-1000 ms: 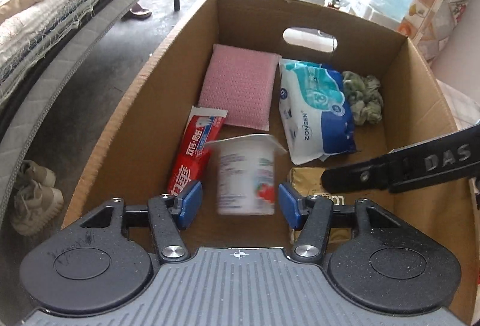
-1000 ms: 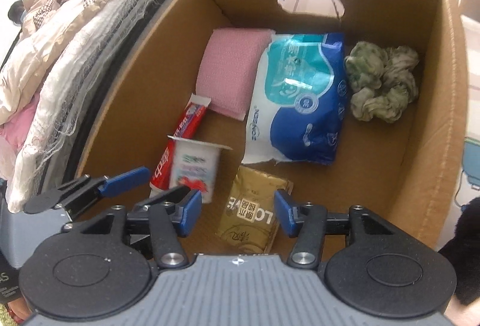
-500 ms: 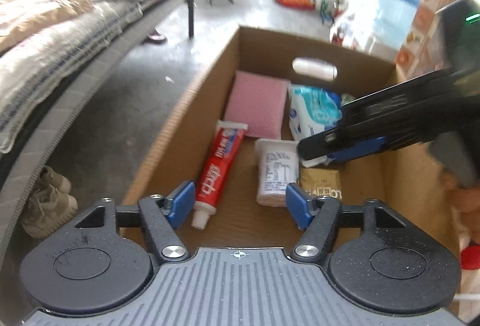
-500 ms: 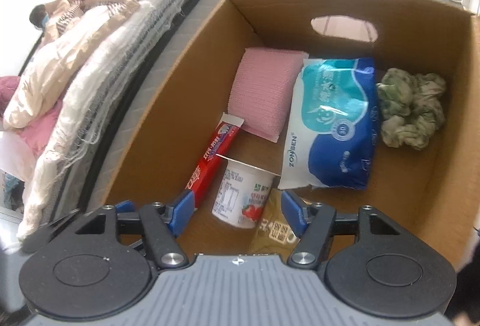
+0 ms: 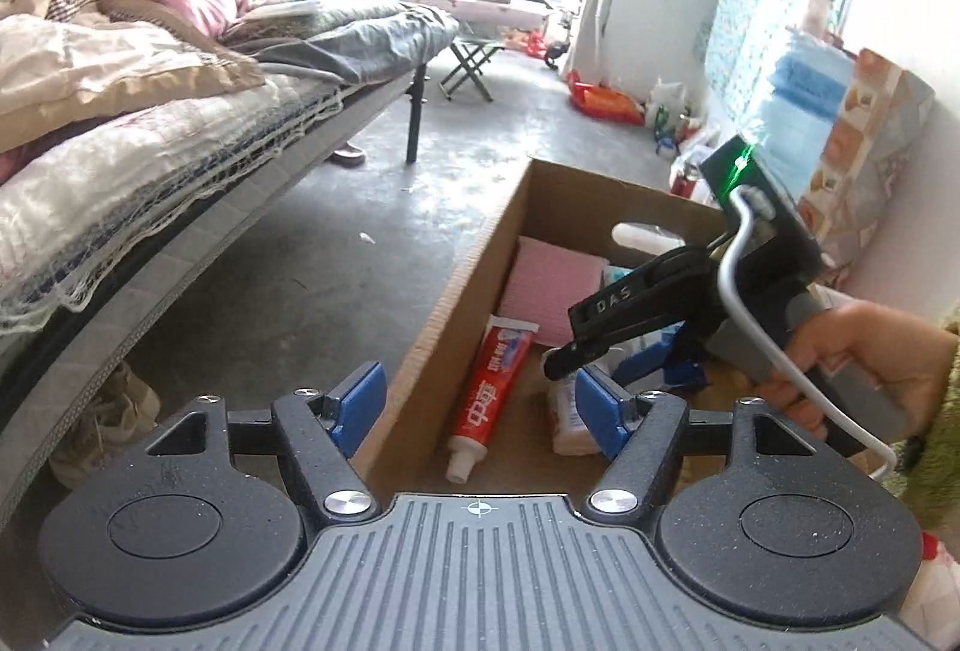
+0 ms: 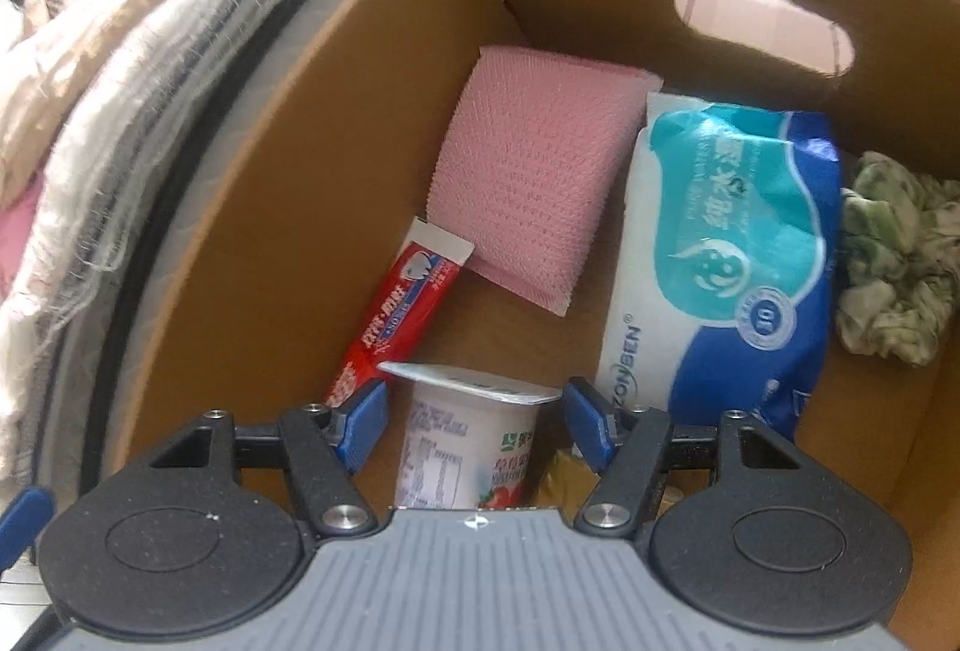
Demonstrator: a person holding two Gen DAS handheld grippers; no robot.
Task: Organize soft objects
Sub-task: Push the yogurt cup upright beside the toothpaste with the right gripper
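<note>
An open cardboard box (image 6: 300, 231) on the floor holds a pink scrub pad (image 6: 528, 183), a blue wet-wipes pack (image 6: 726, 243), a crumpled green cloth (image 6: 888, 267), a red toothpaste tube (image 6: 402, 315), a gold packet (image 6: 558, 483) and a yogurt cup (image 6: 462, 447) lying on its side. My right gripper (image 6: 474, 417) is open low inside the box, with the cup between its fingers but its pads apart from it. My left gripper (image 5: 480, 408) is open and empty, raised over the box's near left wall (image 5: 456, 291). In the left wrist view the right gripper (image 5: 600, 366) hides part of the cup (image 5: 567, 411).
A bed (image 5: 180, 123) piled with quilts and pink pillows runs along the left, with shoes (image 5: 102, 429) under it. Beyond the box lies bare concrete floor (image 5: 372, 207), with a folding stool (image 5: 471, 66) further back. A hand in a green sleeve (image 5: 840, 351) holds the right gripper.
The left gripper let go of the yogurt cup, which now lies in the box, and drew back and upward. The right gripper opened wider and came down over the cup.
</note>
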